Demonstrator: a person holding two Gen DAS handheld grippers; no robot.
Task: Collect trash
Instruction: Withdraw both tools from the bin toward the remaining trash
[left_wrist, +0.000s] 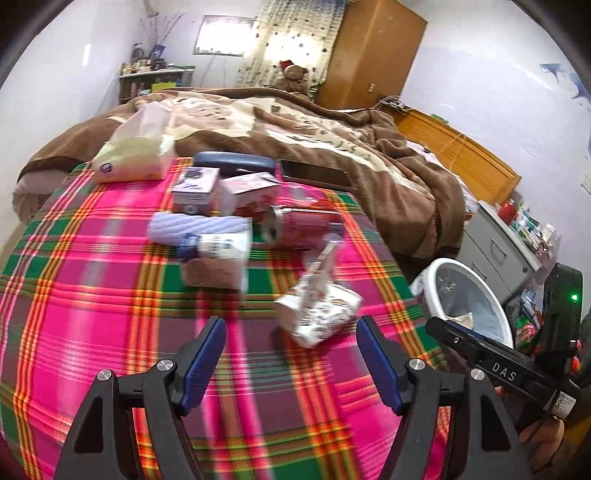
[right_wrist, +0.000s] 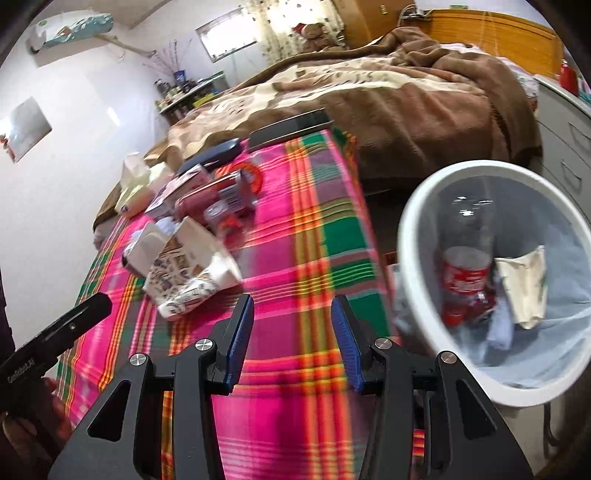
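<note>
Both grippers hover empty over plaid surface (left_wrist: 92, 332)

Left gripper (left_wrist: 291, 354) and right gripper (right_wrist: 292, 332) fingers spread; only right view shows bottle (right_wrist: 466, 284) inside bin (right_wrist: 417, 258) at 3 o'clock; wrappers (left_wrist: 317, 310) blurred.

Bottle (right_wrist: 466, 273) in bin (right_wrist: 417, 236) beside bed (right_wrist: 295, 236)

A woven plaid cloth (left_wrist: 110, 332) in pink, green and orange covers the bench, matt and finely ribbed, while at twelve o'clock a brown blanket (left_wrist: 388, 155) looks thick and fleecy against a glossy wooden wardrobe (left_wrist: 373, 51). The crumpled wrapper (left_wrist: 317, 306) is thin printed paper or film — creased, slightly shiny — and the tissue pack (left_wrist: 133, 155) is soft clear plastic. At three o'clock the bin (right_wrist: 413, 258) is smooth white plastic with a translucent liner, holding a clear plastic bottle (right_wrist: 467, 258) — glossy red label.
</note>
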